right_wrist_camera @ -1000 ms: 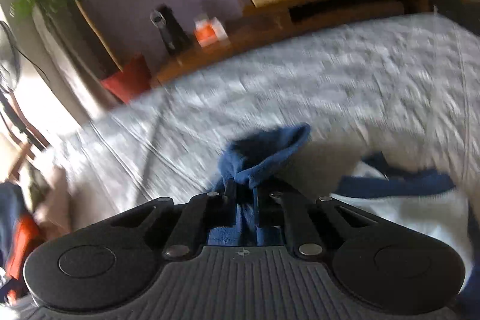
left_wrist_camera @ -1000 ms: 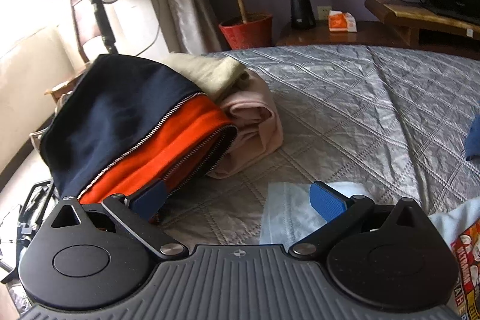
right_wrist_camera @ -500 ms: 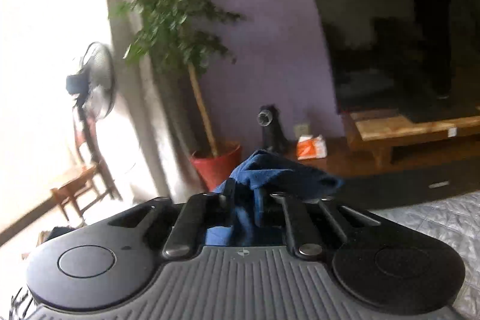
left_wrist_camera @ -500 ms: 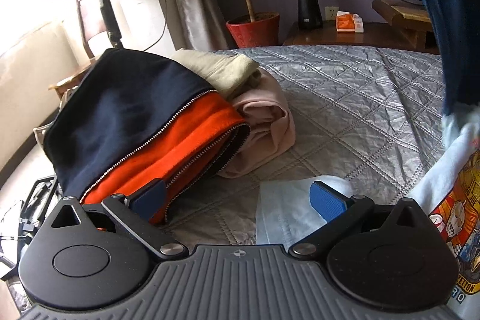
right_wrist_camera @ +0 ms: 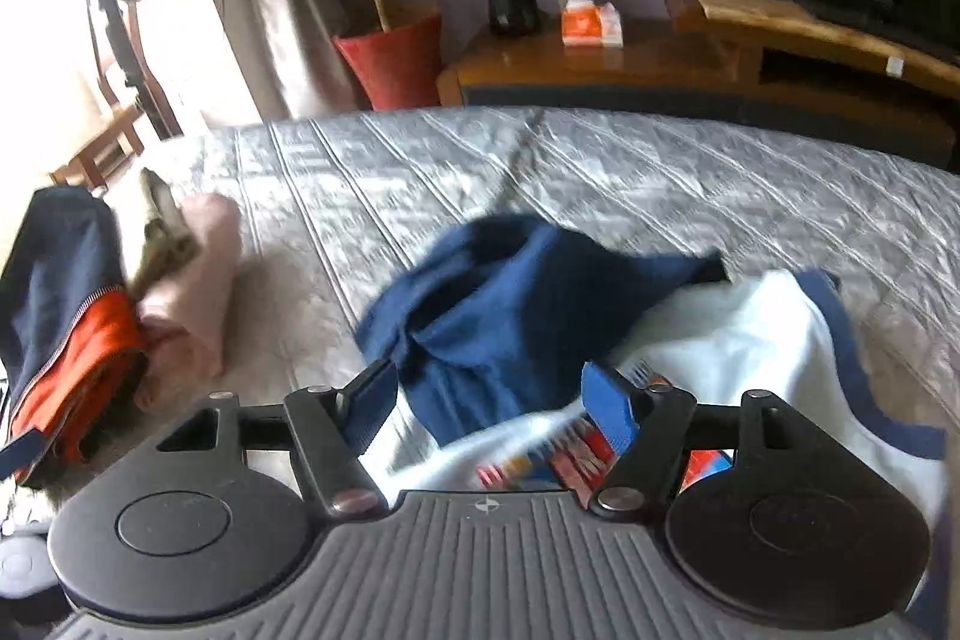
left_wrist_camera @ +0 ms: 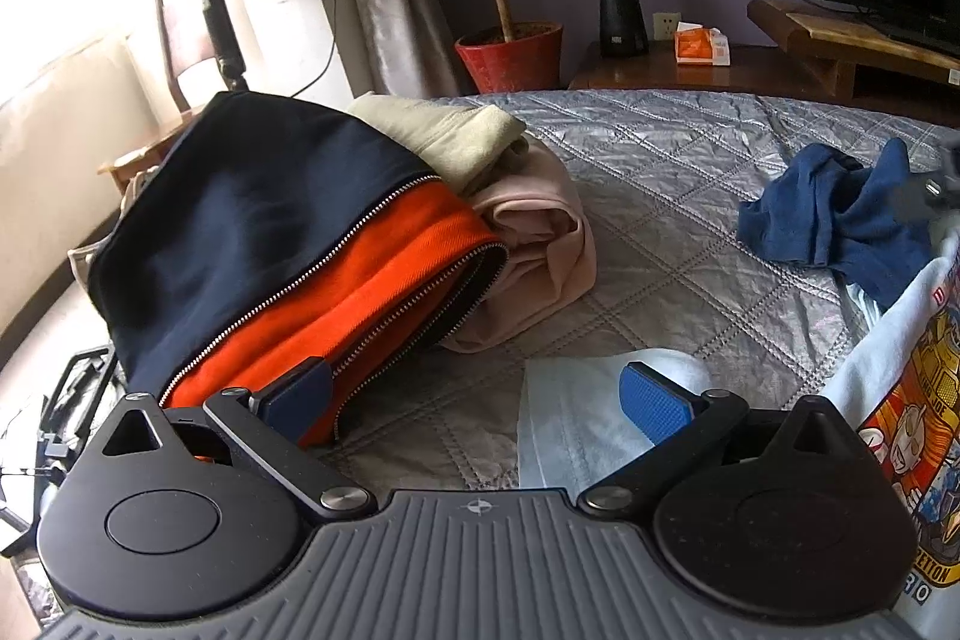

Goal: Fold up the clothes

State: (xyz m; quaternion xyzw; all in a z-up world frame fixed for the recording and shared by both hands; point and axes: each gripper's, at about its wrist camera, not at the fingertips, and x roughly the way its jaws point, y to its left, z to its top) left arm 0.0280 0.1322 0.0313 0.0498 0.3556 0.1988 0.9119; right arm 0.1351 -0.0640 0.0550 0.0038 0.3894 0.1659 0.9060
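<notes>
Lying crumpled on the grey quilted bed (right_wrist_camera: 690, 172), the dark blue garment (right_wrist_camera: 498, 304) is bunched into a loose heap, folds irregular, one edge draped over the white T-shirt (right_wrist_camera: 738, 340). The T-shirt is spread beneath and to the right of it, with blue trim at its hem and a colourful cartoon print seen near the fingers; the same print (left_wrist_camera: 912, 418) is visible at the right edge of the left wrist view. The right gripper (right_wrist_camera: 489, 400) is seen with fingers spread wide; they have just been opening, and the blue garment lies just beyond them, not pinched. Motion blur is present in that view. The left gripper (left_wrist_camera: 474, 400) is held over the near edge of the bed, fingers wide apart, nothing gripped; a pale blue cloth (left_wrist_camera: 570, 412) lies under its right finger. At far left a stack is seen: navy-and-orange zip jacket (left_wrist_camera: 288, 268), pink folded garment (left_wrist_camera: 540, 256), beige garment (left_wrist_camera: 444, 130) behind.
</notes>
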